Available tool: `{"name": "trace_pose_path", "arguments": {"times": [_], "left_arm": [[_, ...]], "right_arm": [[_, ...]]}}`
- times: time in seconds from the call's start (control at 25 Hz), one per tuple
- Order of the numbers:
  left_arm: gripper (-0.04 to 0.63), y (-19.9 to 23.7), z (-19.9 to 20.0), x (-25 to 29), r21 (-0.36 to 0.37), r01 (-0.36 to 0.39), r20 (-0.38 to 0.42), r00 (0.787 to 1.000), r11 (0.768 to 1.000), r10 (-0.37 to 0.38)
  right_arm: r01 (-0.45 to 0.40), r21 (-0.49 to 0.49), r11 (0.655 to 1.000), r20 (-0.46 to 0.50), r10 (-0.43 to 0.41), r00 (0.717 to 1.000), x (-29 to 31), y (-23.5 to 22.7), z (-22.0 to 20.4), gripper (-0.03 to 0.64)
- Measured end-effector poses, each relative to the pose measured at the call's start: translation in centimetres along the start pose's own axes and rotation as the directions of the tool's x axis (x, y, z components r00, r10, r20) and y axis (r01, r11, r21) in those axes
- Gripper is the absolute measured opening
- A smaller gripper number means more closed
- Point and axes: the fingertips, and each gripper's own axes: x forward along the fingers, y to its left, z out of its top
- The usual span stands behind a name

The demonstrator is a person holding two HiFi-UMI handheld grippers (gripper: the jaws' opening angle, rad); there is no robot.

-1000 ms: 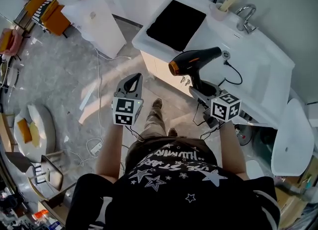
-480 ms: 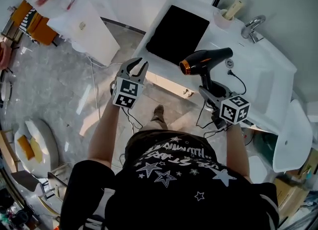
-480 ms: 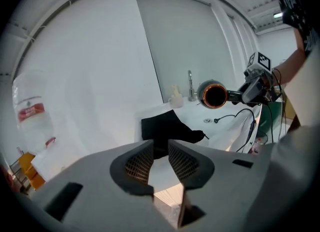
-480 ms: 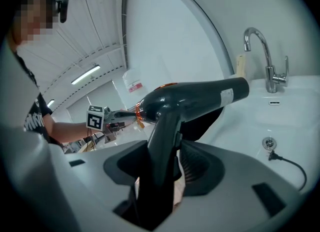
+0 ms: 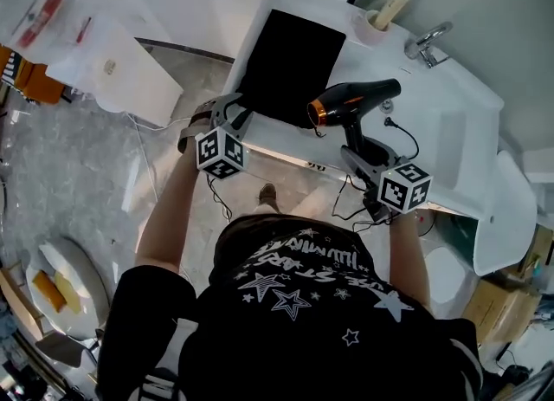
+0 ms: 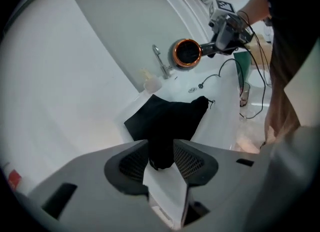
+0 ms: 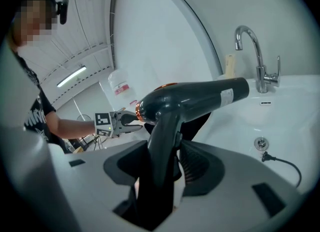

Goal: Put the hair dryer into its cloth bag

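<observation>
A black cloth bag (image 5: 290, 61) lies flat on the white counter (image 5: 260, 22), left of the sink. My left gripper (image 5: 232, 110) is at the bag's near left corner. Its jaws are opening, and in the left gripper view (image 6: 161, 152) the bag's corner (image 6: 167, 118) shows between them, not pinched. My right gripper (image 5: 357, 150) is shut on the handle of the black hair dryer (image 5: 351, 100). The dryer hangs above the counter with its orange-ringed nozzle pointing left toward the bag. In the right gripper view the dryer (image 7: 190, 100) fills the gripper (image 7: 162, 161).
A sink basin (image 5: 437, 96) with a chrome faucet (image 5: 426, 40) lies right of the bag, and a cup (image 5: 378, 16) stands behind it. A black cord and plug (image 5: 394, 122) lie on the counter. A white cabinet (image 5: 112, 61) stands on the floor at left.
My left gripper has moved up from over the floor to the bag's corner, has rolled, and its jaws have gone from shut to open. The right gripper carried the dryer over the counter.
</observation>
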Motion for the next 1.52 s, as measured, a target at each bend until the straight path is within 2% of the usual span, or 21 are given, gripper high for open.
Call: {"name": "trace_pose_path", "arguments": {"times": [0.12, 0.24, 0.32, 0.36, 0.44, 0.48, 0.68, 0.84, 1.0, 1.16, 1.36, 1.52], "left_arm": [[0.167, 0.2, -0.8, 1.6, 0.101, 0.044, -0.024, 0.999, 0.994, -0.042], [0.175, -0.3, -0.9, 2.6, 0.205, 0.073, -0.045, 0.997, 0.976, -0.065], [0.172, -0.4, -0.9, 3.2, 0.248, 0.076, -0.053, 0.996, 0.966, -0.065], [0.142, -0.4, -0.8, 3.5, 0.253, 0.072, -0.049, 0.997, 0.965, -0.061], [0.045, 0.0, -0.3, 3.6, 0.233, 0.057, -0.025, 0.998, 0.971, -0.053], [0.034, 0.2, -0.1, 3.6, 0.214, 0.055, -0.012, 0.999, 0.975, -0.053], [0.025, 0.7, 0.6, 3.7, 0.122, 0.089, 0.016, 0.996, 0.988, -0.092], [0.023, 1.3, 1.3, 3.9, 0.041, 0.119, 0.010, 0.993, 0.992, -0.120], [0.023, 2.1, 2.0, 4.0, 0.004, 0.118, -0.020, 0.993, 0.993, -0.118], [0.023, 2.8, 2.7, 3.2, -0.031, 0.102, -0.039, 0.994, 0.994, -0.103], [0.023, 3.8, 4.2, 2.7, -0.084, 0.104, -0.030, 0.994, 0.991, -0.107], [0.023, 4.6, 5.0, 2.9, -0.065, 0.093, -0.046, 0.994, 0.994, -0.096]], "right_arm": [[0.019, 0.004, 1.000, -0.009, -0.019, 1.000, 0.9, -0.3, 0.6, 0.204], [0.030, 0.006, 1.000, -0.012, -0.030, 0.999, 1.1, -0.3, 0.7, 0.204], [0.033, 0.015, 0.999, -0.013, -0.033, 0.999, 1.3, -0.4, 0.7, 0.204], [0.033, 0.020, 0.999, -0.013, -0.032, 0.999, 1.5, -0.4, 0.7, 0.204], [0.025, 0.030, 0.999, -0.018, -0.025, 1.000, 1.7, -0.3, 0.7, 0.204], [0.018, 0.032, 0.999, -0.024, -0.017, 1.000, 1.8, -0.2, 0.6, 0.204], [-0.051, -0.019, 0.999, -0.054, 0.050, 0.997, 2.0, 0.5, 0.8, 0.204], [-0.167, -0.083, 0.982, -0.095, 0.159, 0.983, 1.9, 2.0, 0.5, 0.204], [-0.310, -0.172, 0.935, -0.177, 0.280, 0.944, 1.6, 4.5, -0.7, 0.204], [-0.442, -0.255, 0.860, -0.274, 0.374, 0.886, 1.5, 7.4, -2.9, 0.204], [-0.572, -0.280, 0.771, -0.387, 0.454, 0.802, 1.4, 10.3, -5.3, 0.204], [-0.641, -0.264, 0.721, -0.429, 0.507, 0.747, 1.4, 12.0, -6.4, 0.204]]}}
